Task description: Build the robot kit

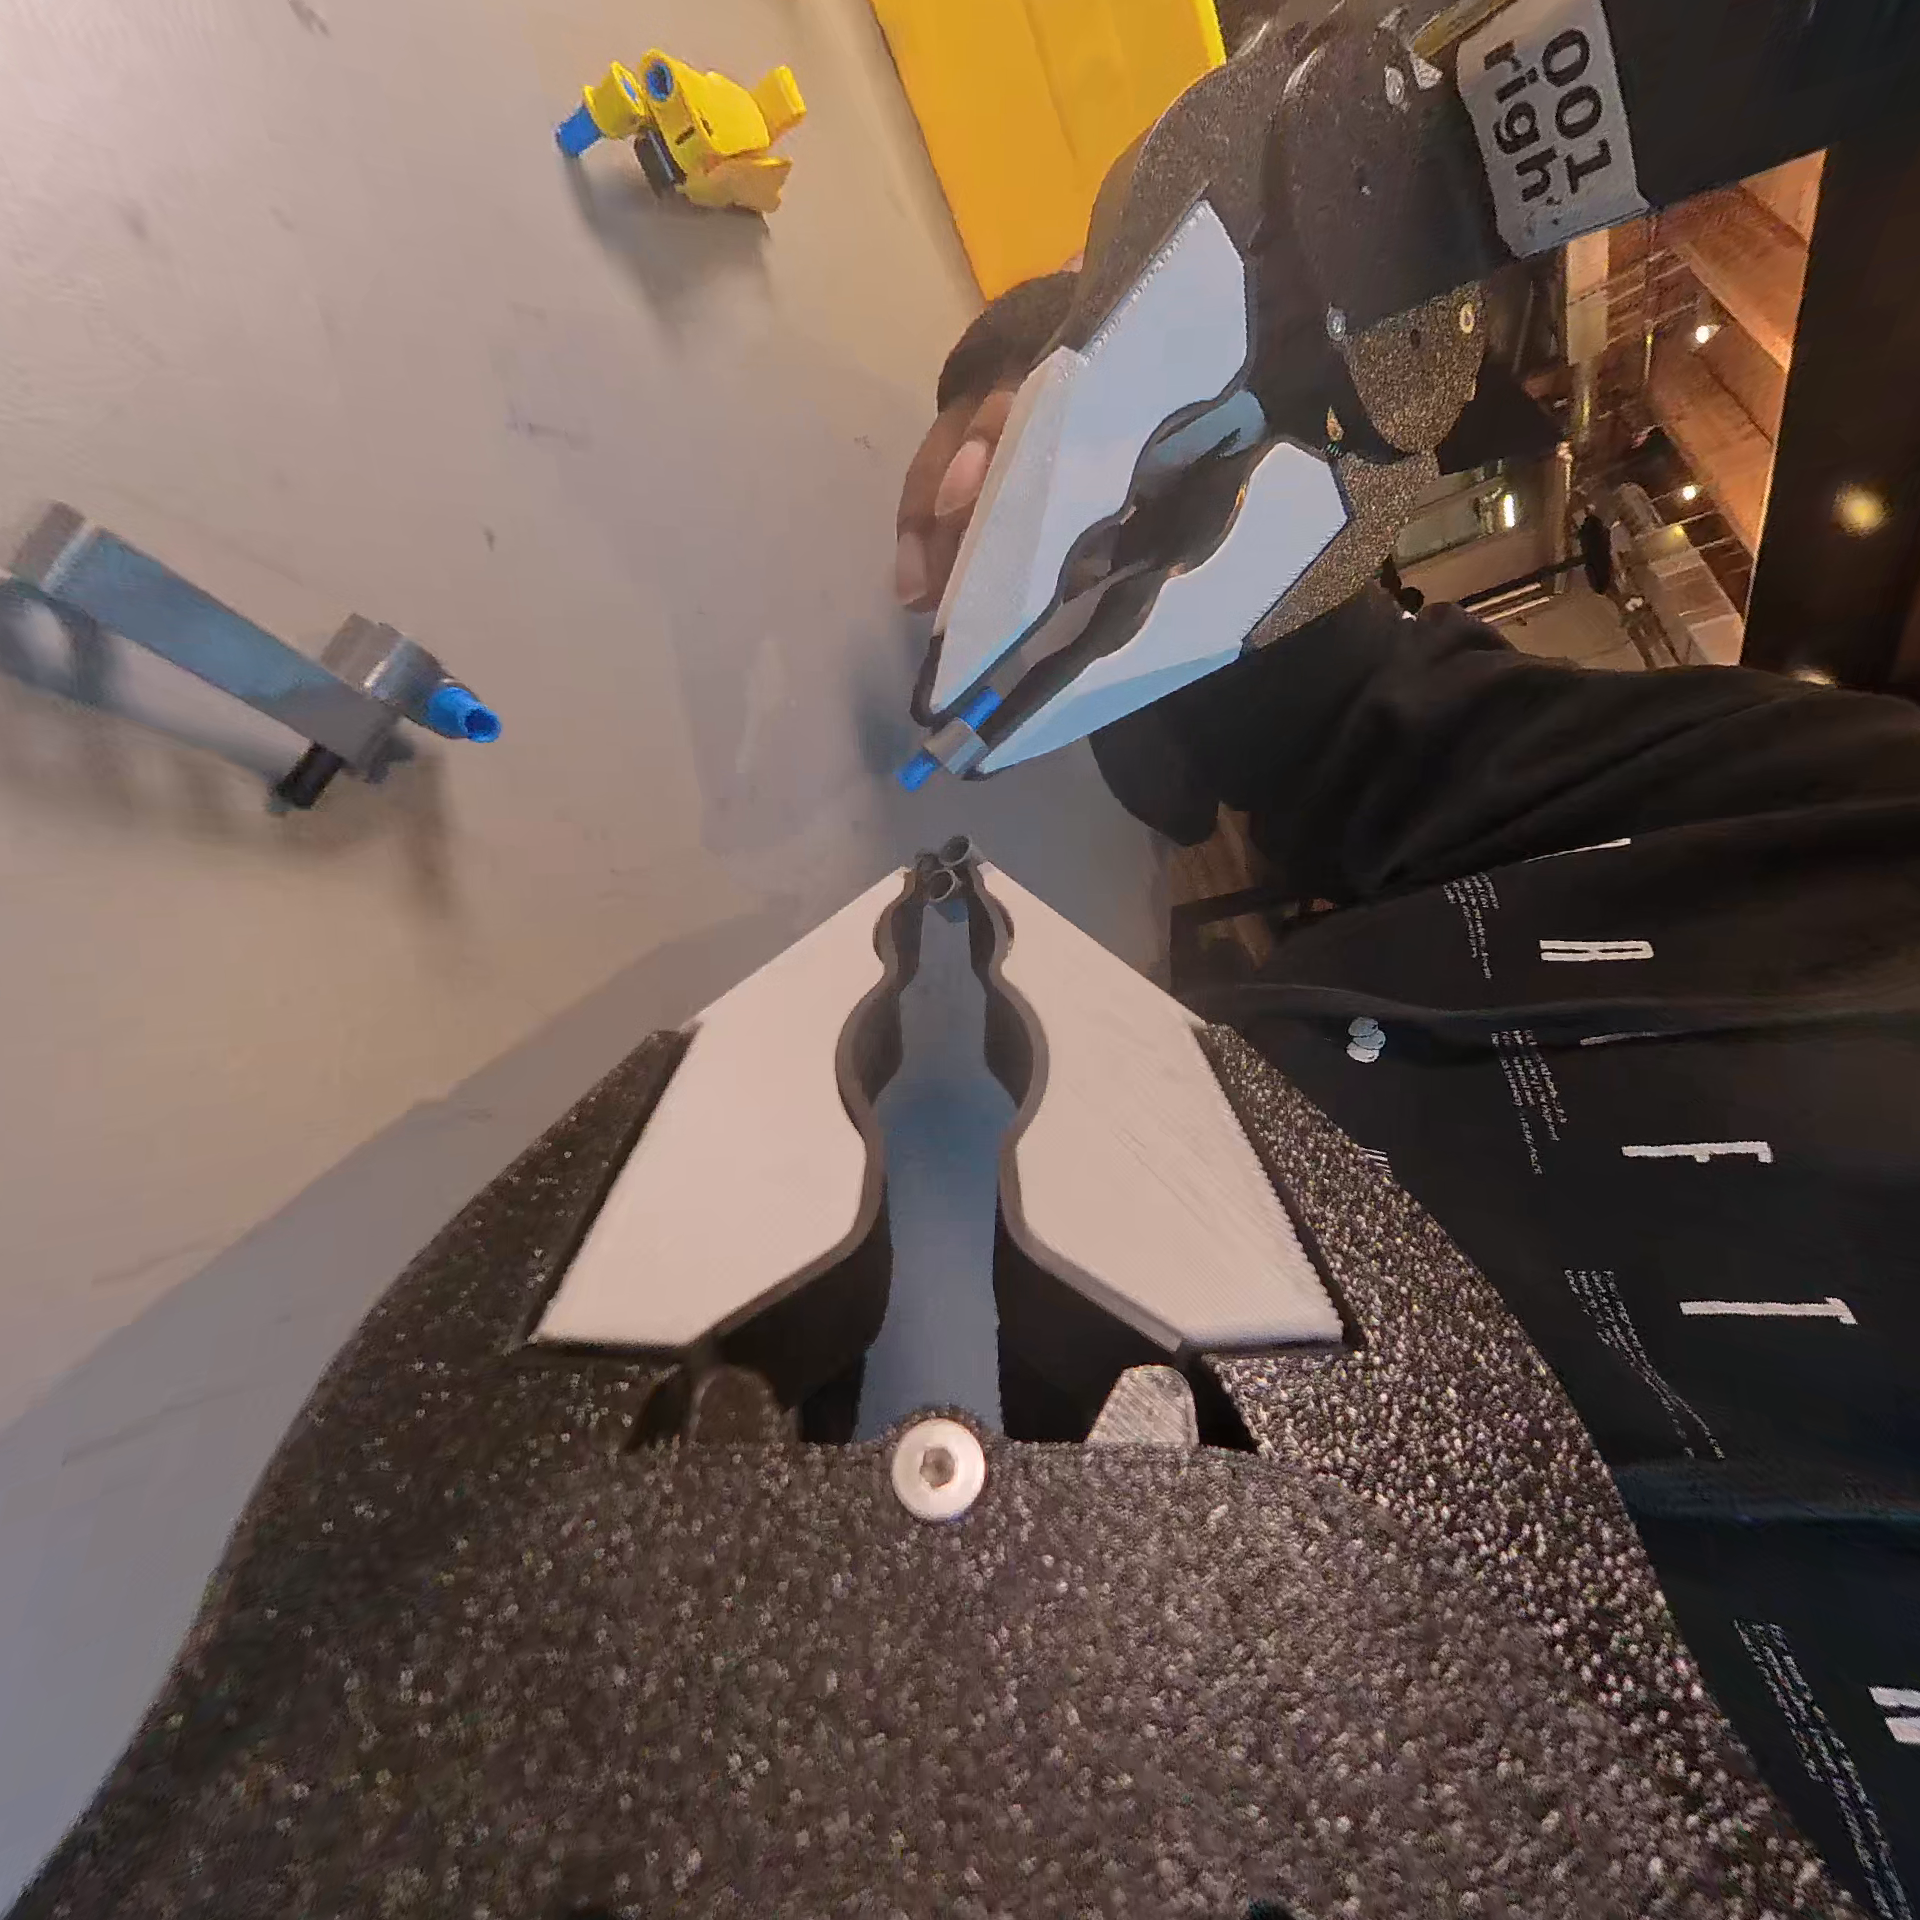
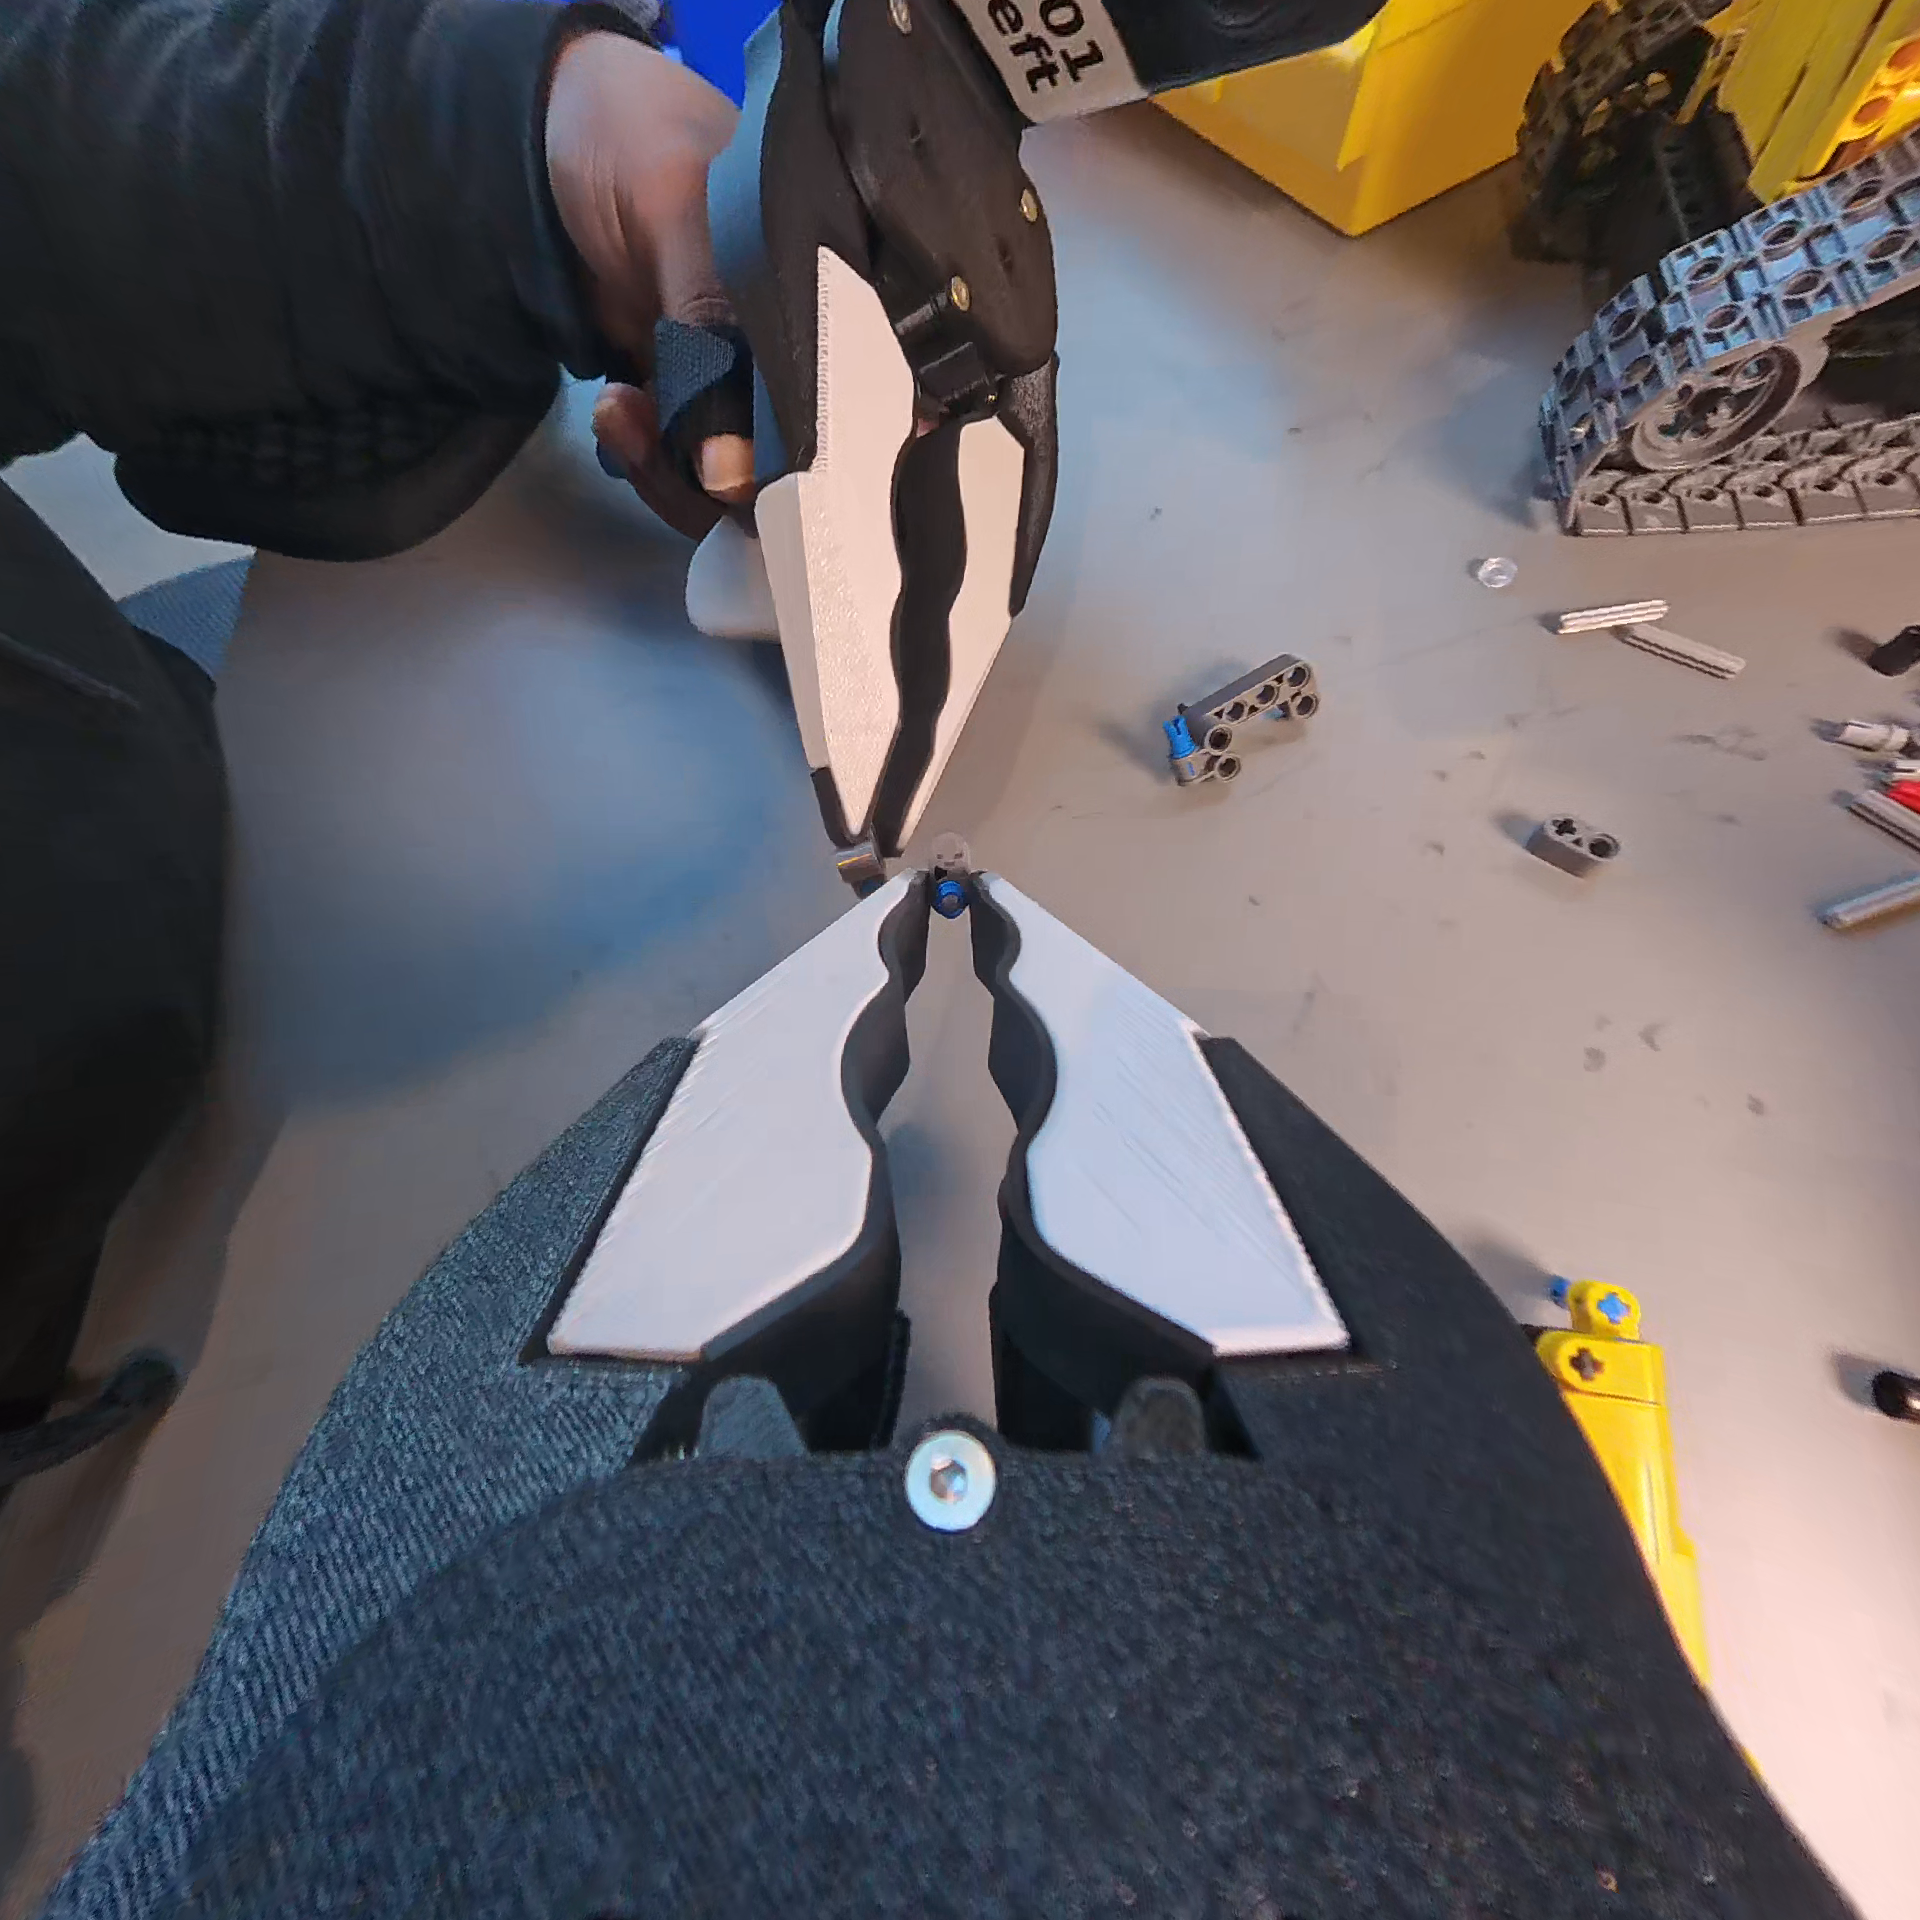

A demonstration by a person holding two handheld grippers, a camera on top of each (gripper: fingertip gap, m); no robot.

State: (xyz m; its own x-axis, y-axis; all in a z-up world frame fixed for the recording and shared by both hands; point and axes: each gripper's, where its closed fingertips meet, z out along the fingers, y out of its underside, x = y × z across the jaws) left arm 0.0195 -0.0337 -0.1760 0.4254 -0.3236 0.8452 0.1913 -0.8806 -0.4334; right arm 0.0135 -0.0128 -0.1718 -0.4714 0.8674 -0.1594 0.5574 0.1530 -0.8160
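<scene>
left tool [image 1: 951,868] pinching half-hidden grey piece [image 1: 948,860], right tool [image 2: 948,883] pinching blue pin [image 2: 943,897]

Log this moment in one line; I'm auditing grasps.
left gripper: shut on grey connector | right gripper: shut on blue pin | tips close, apart | table: loose parts

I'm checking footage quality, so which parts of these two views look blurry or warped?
Left wrist view: grey beam smeared, left gripper sharp. Right wrist view: table soft and bluish by the sleeve, tracked model bent at the edge.
</scene>
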